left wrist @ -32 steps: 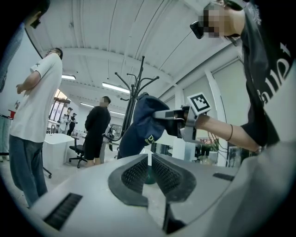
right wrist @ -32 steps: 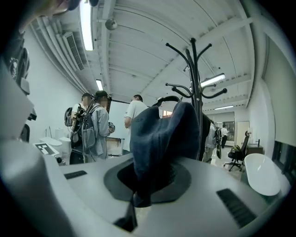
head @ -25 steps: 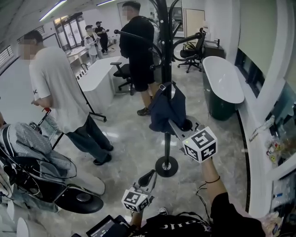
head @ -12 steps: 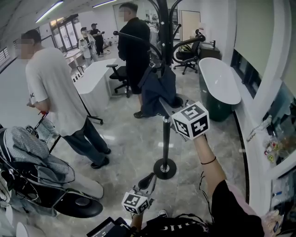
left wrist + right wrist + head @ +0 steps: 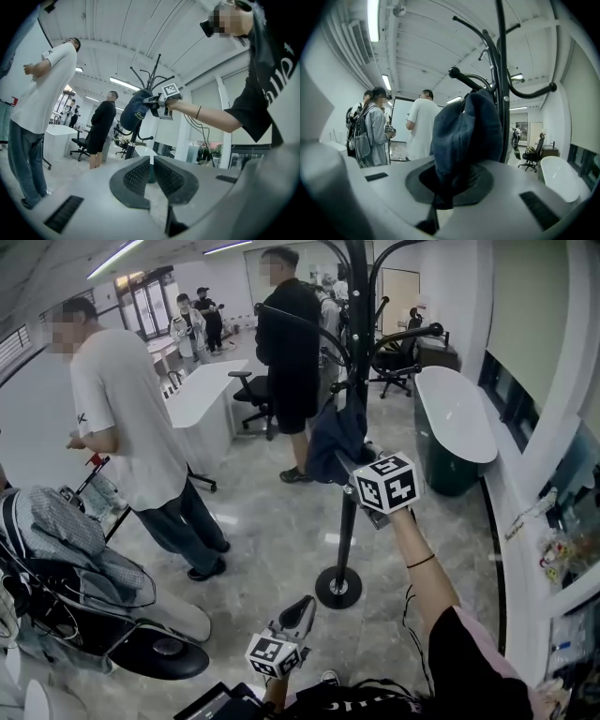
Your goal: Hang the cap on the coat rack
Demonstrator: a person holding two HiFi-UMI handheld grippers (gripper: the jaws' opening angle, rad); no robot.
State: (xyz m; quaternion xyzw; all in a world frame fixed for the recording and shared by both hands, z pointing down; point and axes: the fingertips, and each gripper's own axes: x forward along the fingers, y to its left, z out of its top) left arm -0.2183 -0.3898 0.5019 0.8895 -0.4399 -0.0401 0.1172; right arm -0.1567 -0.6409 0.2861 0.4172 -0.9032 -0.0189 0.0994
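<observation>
A dark blue cap (image 5: 334, 437) hangs from my right gripper (image 5: 351, 461), which is shut on its fabric and held high against the black coat rack (image 5: 348, 521). In the right gripper view the cap (image 5: 464, 136) bulges up from between the jaws of the right gripper (image 5: 443, 190), just left of the rack's pole (image 5: 502, 93) and below a knobbed hook (image 5: 453, 72). My left gripper (image 5: 298, 612) stays low by my body, shut and empty. The left gripper (image 5: 151, 171) looks up at the cap (image 5: 134, 110).
A person in a white T-shirt (image 5: 122, 418) stands at the left and a person in black (image 5: 291, 343) behind the rack. A cart piled with clothes (image 5: 66, 559) is at the lower left. A white-topped tub (image 5: 455, 413) stands right of the rack's round base (image 5: 338, 587).
My right gripper has lifted the cap higher along the rack's pole, closer to the hooks. The left gripper has stayed low and shut.
</observation>
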